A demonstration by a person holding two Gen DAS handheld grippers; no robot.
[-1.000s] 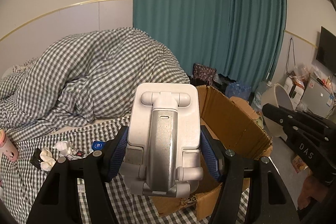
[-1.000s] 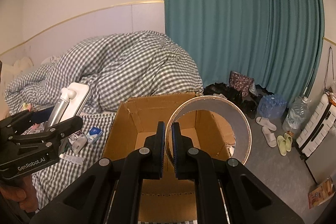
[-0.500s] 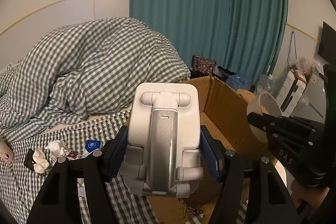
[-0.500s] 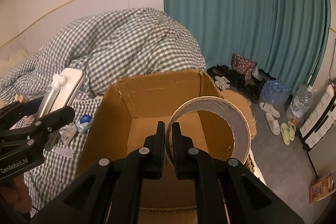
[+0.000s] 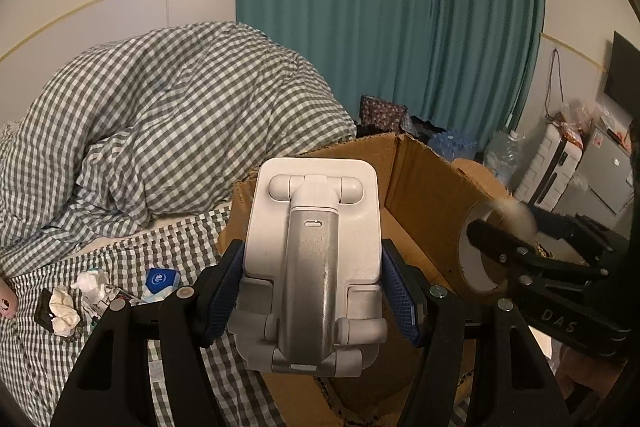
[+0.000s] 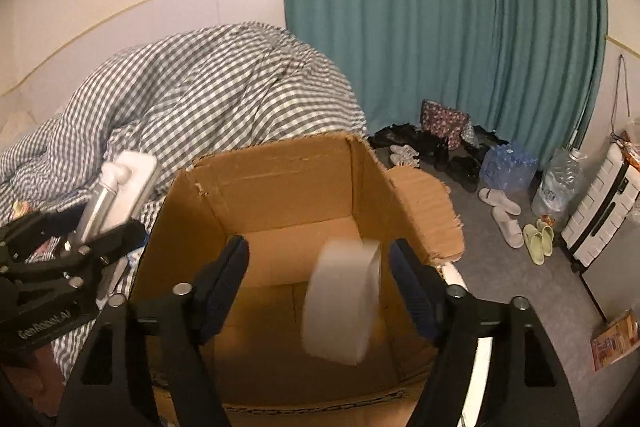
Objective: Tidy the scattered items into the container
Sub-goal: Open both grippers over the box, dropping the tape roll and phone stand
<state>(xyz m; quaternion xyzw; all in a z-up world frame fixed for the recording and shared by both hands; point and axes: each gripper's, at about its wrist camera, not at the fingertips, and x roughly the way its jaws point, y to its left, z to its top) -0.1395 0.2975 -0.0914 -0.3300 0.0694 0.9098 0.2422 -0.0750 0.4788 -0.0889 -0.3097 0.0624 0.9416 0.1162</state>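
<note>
Right wrist view looks down into an open brown cardboard box standing at the edge of a bed. The right gripper hangs over the box mouth with its blue-padded fingers spread wide apart. Between them, touching neither pad, a white roll of wide tape shows blurred inside the box opening, closer to the right finger than to the left one.

Left wrist view shows the left gripper clamped on a white and silver folding phone stand; the blue pads press its two long sides, and the stand sits upright between them, over the near-left wall of the box. At right in the same view, the black right gripper reaches over the box with the tape roll beside its tips.

On the grey-checked sheet left of the box lie crumpled white tissues and a small blue and white packet, well apart from both grippers.
</note>
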